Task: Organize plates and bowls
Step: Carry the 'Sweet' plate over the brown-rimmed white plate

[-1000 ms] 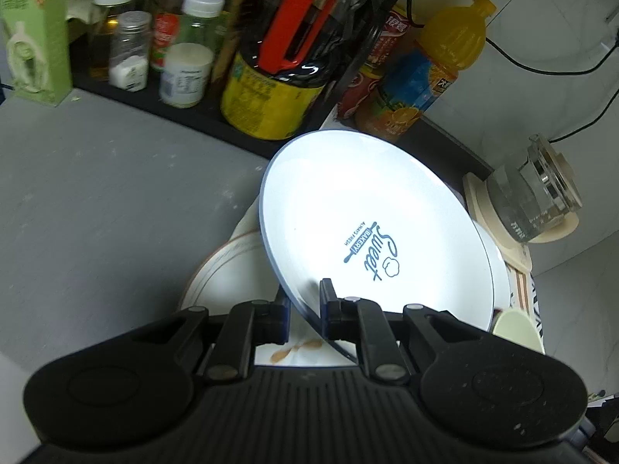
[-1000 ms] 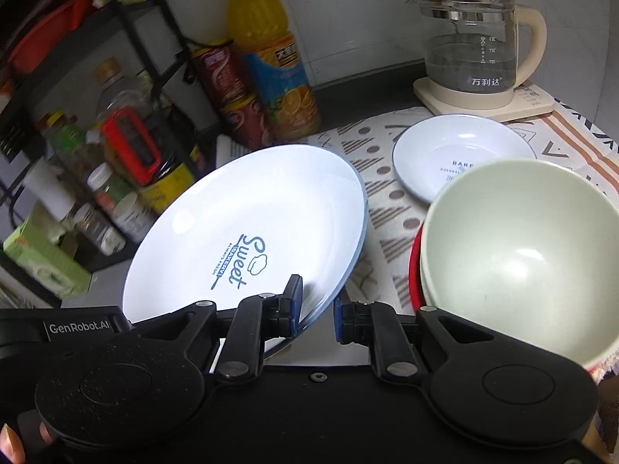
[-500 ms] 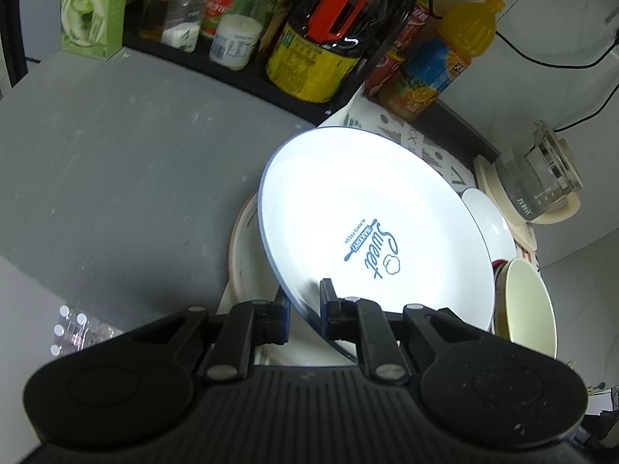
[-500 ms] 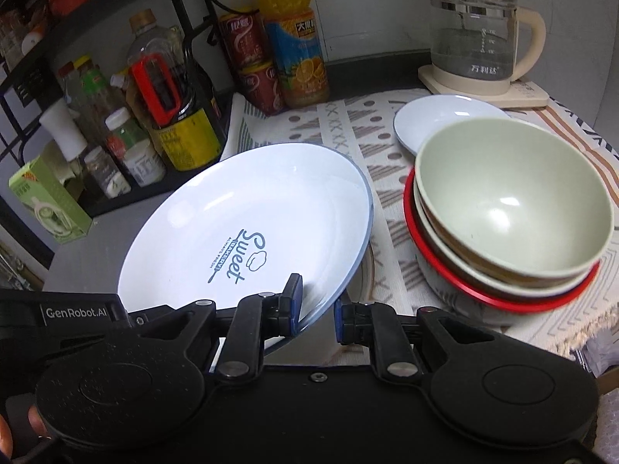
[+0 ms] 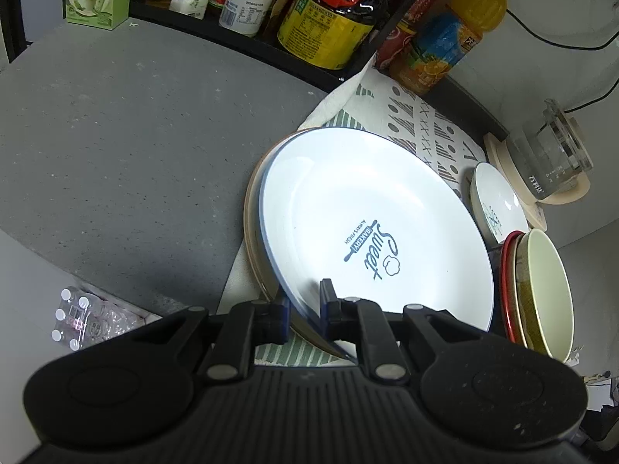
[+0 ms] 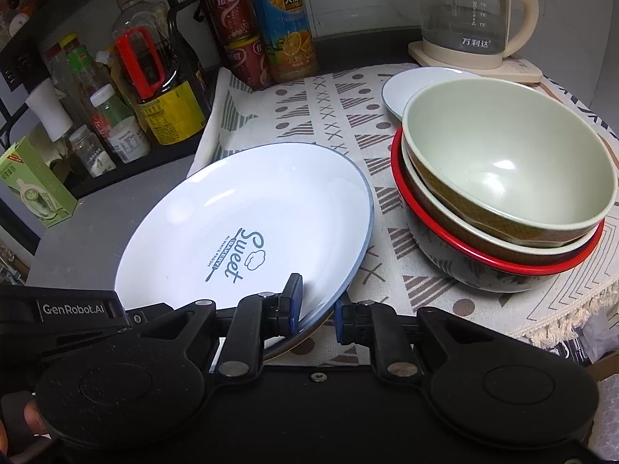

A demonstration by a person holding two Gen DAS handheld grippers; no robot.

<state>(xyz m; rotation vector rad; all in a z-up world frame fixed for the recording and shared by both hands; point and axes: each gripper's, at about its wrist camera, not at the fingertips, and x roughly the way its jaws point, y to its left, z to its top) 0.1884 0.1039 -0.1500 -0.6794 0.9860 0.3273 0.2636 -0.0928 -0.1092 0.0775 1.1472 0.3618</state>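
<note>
Lowered since before, white plate (image 5: 371, 224) now nearly nests on the tan plate (image 5: 250, 208). Left gripper (image 5: 303, 309) and right gripper (image 6: 316, 309) fingers clench its near rim, sharing its weight; stacked bowls (image 6: 503, 178) at three o'clock.

A patterned cloth (image 6: 332, 116) covered part of the grey counter (image 5: 116, 135). At the back stood a glass kettle (image 6: 464, 15) on its cream base, an orange juice bottle (image 6: 284, 27) and two red cans (image 6: 238, 38) just beside it. A black rack (image 6: 50, 89) held bottles and jars; a green box (image 6: 29, 183) stood beside it.
</note>
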